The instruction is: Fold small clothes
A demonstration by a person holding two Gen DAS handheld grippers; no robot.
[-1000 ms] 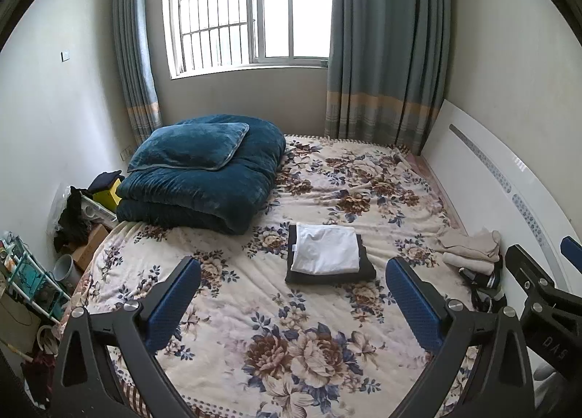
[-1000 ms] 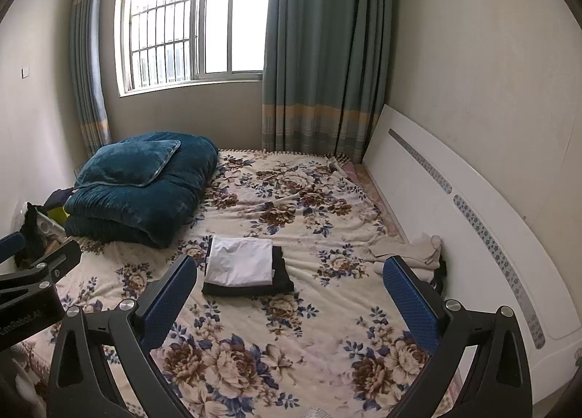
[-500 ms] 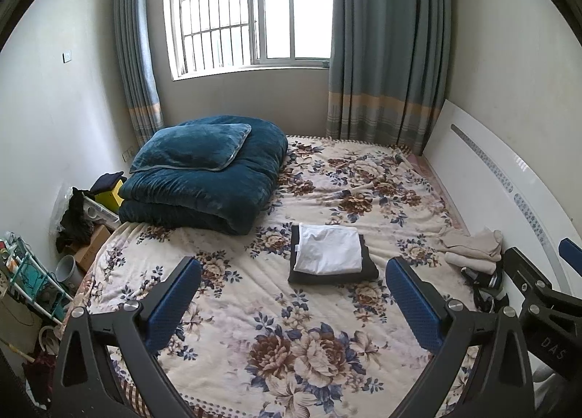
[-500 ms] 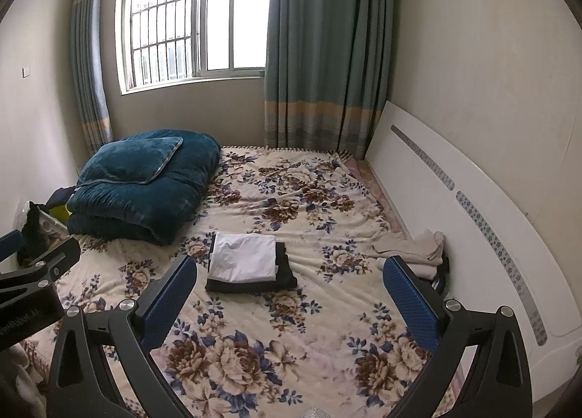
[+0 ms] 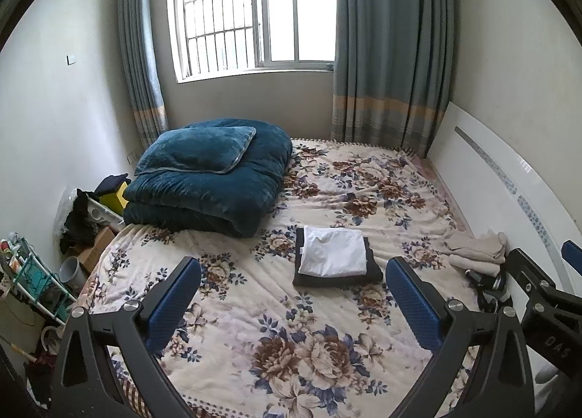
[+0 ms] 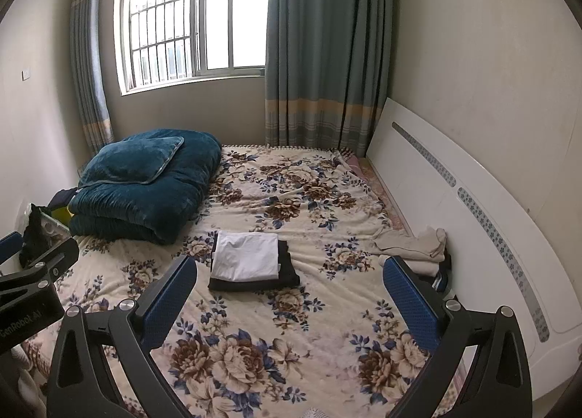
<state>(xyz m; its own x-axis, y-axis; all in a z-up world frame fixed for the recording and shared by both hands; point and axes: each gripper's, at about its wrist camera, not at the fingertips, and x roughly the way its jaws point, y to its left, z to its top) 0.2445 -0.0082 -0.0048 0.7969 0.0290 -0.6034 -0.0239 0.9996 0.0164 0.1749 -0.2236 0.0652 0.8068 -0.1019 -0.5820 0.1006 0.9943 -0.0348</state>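
A folded white garment (image 5: 334, 250) (image 6: 247, 254) lies on top of a folded black garment (image 5: 374, 272) (image 6: 287, 269) in the middle of the floral bed. Beige unfolded clothes (image 5: 476, 250) (image 6: 411, 245) lie by the white headboard, with dark items beside them. My left gripper (image 5: 291, 298) is open and empty, held above the bed's near part, short of the stack. My right gripper (image 6: 289, 294) is open and empty too, also short of the stack. Each gripper's body shows at the edge of the other's view.
A folded teal quilt with a pillow (image 5: 207, 178) (image 6: 145, 181) fills the bed's far left. The white headboard (image 5: 509, 192) (image 6: 454, 207) runs along the right. Clutter, boxes and a rack (image 5: 43, 272) stand on the floor at left. Window and curtains stand behind.
Both views have drifted slightly back and up, so the stack sits a little lower and farther. Both grippers stay open and empty.
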